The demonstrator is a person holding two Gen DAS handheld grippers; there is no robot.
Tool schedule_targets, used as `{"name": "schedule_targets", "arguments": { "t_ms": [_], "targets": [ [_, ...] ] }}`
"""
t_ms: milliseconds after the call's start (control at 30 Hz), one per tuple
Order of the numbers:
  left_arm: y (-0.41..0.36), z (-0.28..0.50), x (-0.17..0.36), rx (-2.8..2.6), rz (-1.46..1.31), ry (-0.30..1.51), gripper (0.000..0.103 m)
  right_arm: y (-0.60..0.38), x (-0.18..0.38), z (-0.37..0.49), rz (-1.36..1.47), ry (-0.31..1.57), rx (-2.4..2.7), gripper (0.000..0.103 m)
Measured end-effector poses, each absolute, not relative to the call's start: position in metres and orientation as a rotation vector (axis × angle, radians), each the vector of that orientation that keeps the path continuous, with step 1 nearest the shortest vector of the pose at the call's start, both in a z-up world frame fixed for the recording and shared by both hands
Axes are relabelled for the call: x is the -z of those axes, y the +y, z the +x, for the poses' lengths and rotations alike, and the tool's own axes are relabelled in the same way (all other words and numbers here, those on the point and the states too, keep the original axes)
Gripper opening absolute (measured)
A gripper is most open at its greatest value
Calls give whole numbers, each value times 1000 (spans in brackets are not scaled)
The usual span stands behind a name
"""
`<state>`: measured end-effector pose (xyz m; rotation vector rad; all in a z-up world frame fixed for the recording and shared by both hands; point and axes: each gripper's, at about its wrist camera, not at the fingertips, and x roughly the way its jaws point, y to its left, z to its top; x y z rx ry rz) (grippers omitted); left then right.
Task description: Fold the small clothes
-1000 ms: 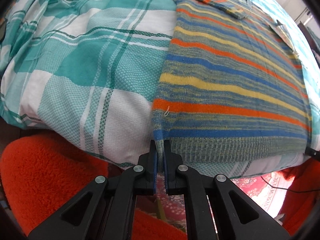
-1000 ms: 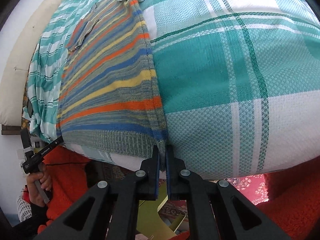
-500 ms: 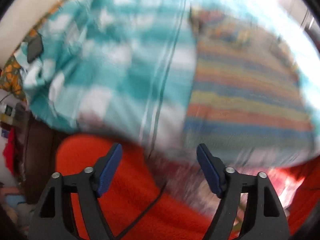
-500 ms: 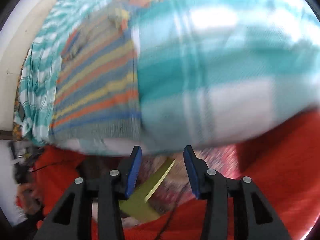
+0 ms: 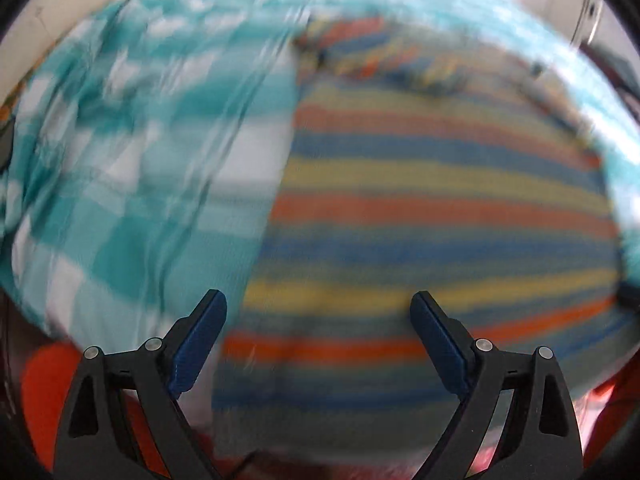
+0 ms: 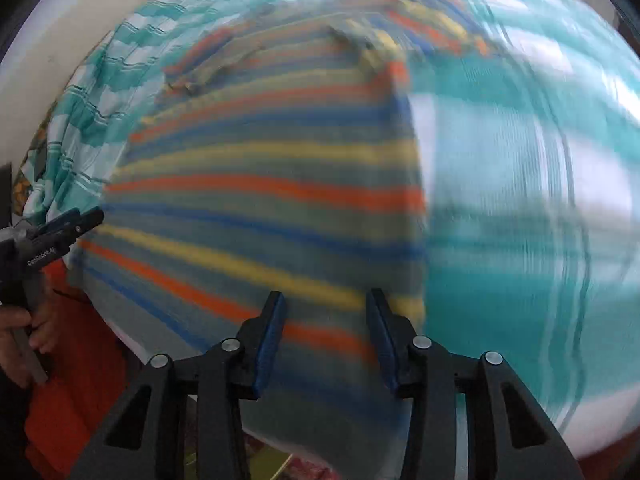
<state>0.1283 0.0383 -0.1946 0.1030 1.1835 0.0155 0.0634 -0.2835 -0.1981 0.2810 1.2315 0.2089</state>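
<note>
A small knit sweater with orange, yellow, blue and grey stripes (image 5: 440, 208) lies flat on a bed; it also shows in the right wrist view (image 6: 272, 208). Both views are motion-blurred. My left gripper (image 5: 318, 328) is wide open and empty, above the sweater's near left part. My right gripper (image 6: 326, 320) is open and empty, above the sweater's near right part close to its right edge. The left gripper (image 6: 68, 224) also shows at the far left of the right wrist view, at the sweater's left edge.
The bed is covered by a teal and white plaid cloth (image 5: 140, 184), also seen in the right wrist view (image 6: 520, 208). Orange-red fabric (image 5: 44, 384) lies below the bed's near edge. A white wall (image 6: 80, 20) stands behind the bed.
Both grippers let go of the sweater's hem corners and opened. They pulled back briefly, then moved forward over the sweater, which lies flat.
</note>
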Motion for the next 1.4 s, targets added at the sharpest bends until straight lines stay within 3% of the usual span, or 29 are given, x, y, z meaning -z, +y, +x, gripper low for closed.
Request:
{"name": "schedule_targets", "arguments": {
  "t_ms": [167,300,400,733,800,833,867,967,1200,1400],
  "targets": [
    [46,120,194,-28,63,1178,98,-297,165,63,257,1301,-228,42],
    [38,124,197,-40,99,1171,101,-308,114,109,83,1197,-215,42],
    [38,129,201,-49,91,1178,102,-293,88,163,-68,1088,-216,48],
    [40,128,200,-57,73,1184,103,-233,183,282,-233,1183,-232,47],
    [40,129,201,-57,78,1185,103,-244,196,292,-192,1174,-180,42],
    [40,129,201,-58,79,1186,103,-255,199,294,-134,1172,-160,21],
    [40,129,201,-59,79,1186,103,-270,198,295,-46,1168,-146,9],
    [40,129,200,-64,80,1187,103,-318,181,286,181,1101,-138,2],
    [38,131,201,-82,87,1185,103,-465,133,240,464,976,-56,2],
    [37,129,201,-102,87,1182,103,-569,146,202,627,918,126,2]
  ]
}}
